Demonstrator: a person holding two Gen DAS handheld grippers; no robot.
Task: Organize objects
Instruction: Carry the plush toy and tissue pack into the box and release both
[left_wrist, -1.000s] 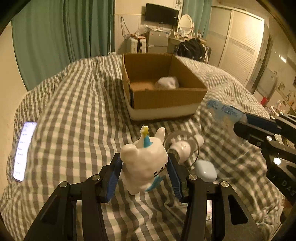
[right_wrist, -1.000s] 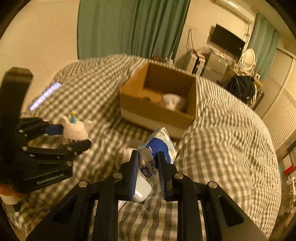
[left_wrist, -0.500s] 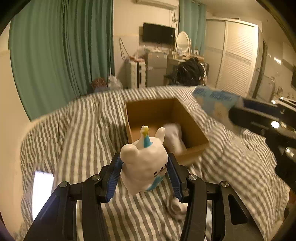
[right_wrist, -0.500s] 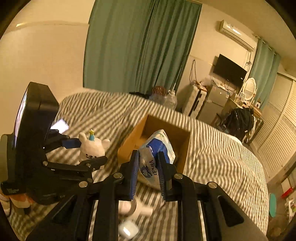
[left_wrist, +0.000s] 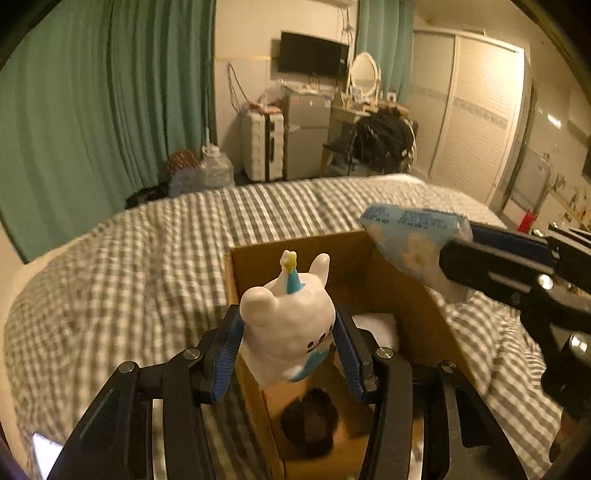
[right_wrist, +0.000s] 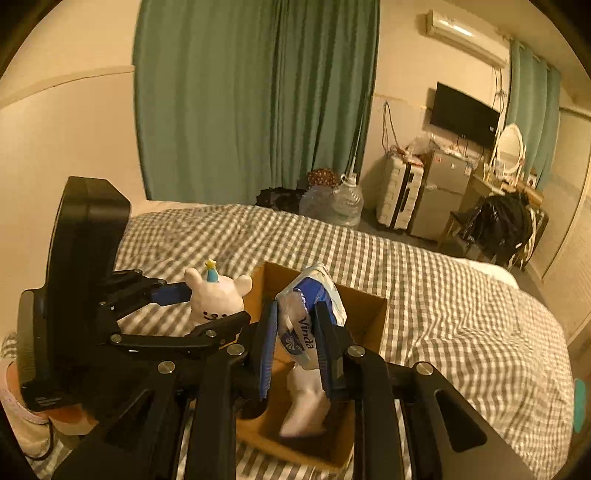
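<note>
My left gripper (left_wrist: 288, 332) is shut on a white bear figurine (left_wrist: 288, 332) with a blue party hat and holds it over the near left part of an open cardboard box (left_wrist: 369, 258). My right gripper (right_wrist: 297, 334) is shut on a blue-and-white Vinda tissue pack (right_wrist: 314, 295) and holds it above the same box (right_wrist: 365, 314). In the right wrist view the figurine (right_wrist: 216, 297) hangs at the box's left edge. A white soft object (right_wrist: 306, 406) and a dark round object (left_wrist: 310, 417) lie inside the box.
The box sits on a bed with a grey checked cover (left_wrist: 147, 266). A lit phone (left_wrist: 46, 456) lies on the bed at the lower left. Green curtains (right_wrist: 255, 99), a suitcase, small fridge, TV and wardrobe stand beyond the bed.
Both grippers have lifted from the bed and moved forward to hover over the box, each still holding its object. The items left on the bed have dropped out of view.
</note>
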